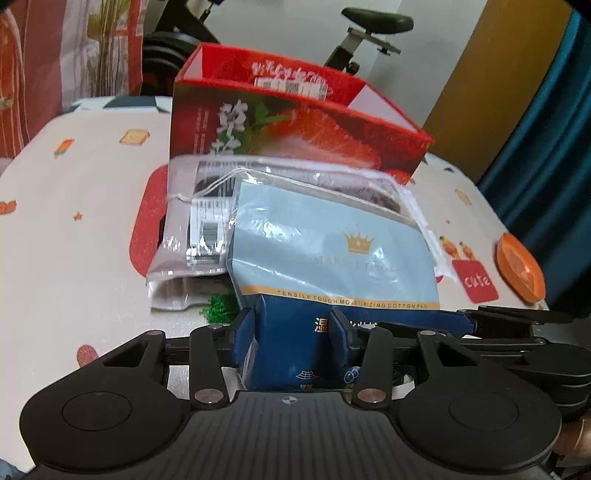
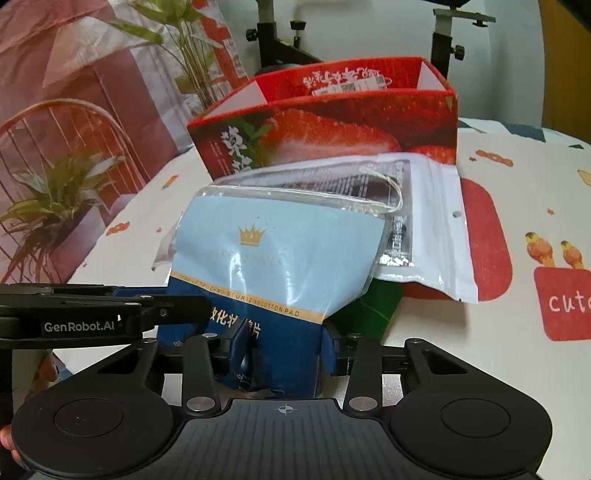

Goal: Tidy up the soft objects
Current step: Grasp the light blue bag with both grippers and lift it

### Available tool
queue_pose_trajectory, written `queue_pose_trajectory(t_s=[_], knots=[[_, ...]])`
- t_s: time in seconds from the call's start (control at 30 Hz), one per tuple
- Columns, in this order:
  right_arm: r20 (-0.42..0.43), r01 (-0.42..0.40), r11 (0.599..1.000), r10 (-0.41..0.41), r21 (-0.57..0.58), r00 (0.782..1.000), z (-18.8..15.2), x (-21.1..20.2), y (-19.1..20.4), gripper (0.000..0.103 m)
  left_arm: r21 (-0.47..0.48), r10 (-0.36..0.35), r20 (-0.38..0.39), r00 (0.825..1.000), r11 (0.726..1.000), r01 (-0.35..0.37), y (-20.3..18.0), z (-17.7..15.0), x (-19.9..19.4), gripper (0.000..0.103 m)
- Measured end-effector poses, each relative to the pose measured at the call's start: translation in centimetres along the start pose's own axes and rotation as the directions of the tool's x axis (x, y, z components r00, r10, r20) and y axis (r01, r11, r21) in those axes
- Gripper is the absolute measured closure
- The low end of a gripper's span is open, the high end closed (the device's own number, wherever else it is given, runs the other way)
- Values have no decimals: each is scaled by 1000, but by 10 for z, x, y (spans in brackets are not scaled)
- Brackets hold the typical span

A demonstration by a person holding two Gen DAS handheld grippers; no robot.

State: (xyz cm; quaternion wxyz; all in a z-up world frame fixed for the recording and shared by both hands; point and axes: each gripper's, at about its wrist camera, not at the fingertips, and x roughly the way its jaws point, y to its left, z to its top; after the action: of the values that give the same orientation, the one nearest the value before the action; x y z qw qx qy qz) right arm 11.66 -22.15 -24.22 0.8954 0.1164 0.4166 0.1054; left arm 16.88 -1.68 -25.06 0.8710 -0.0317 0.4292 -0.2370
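Note:
A blue cotton-pad bag (image 1: 332,251) (image 2: 280,251) with a gold crown print stands tilted on the table, in front of an open red strawberry box (image 1: 295,122) (image 2: 332,125). My left gripper (image 1: 291,332) is shut on the bag's dark blue bottom part, near its left side. My right gripper (image 2: 286,347) pinches the same bottom part from the other side, and the plastic is squeezed narrow there. Behind the blue bag lies a clear zip bag (image 1: 199,206) (image 2: 424,206) holding something dark. A green object (image 1: 219,308) (image 2: 369,310) is mostly hidden under them.
A patterned tablecloth (image 1: 92,221) covers the table. An orange round object (image 1: 521,269) lies at the right edge. An exercise bike (image 1: 373,22) stands behind the box, a potted plant (image 2: 55,206) is off the table's left side, and a blue curtain (image 1: 546,147) hangs at the right.

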Motion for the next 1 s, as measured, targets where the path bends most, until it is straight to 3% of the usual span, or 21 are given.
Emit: queue_pose_trajectory(t_s=[0.47,1.0], knots=[[132,-10,999,16,-50,991,39,-43,12,66,59,-8,147,989,998,-1,-23,33,-44,57],[221,6,994,19,-113,975,102,-58,14,66,89,-25,233,972,996,5,-30,77,-52,57]])
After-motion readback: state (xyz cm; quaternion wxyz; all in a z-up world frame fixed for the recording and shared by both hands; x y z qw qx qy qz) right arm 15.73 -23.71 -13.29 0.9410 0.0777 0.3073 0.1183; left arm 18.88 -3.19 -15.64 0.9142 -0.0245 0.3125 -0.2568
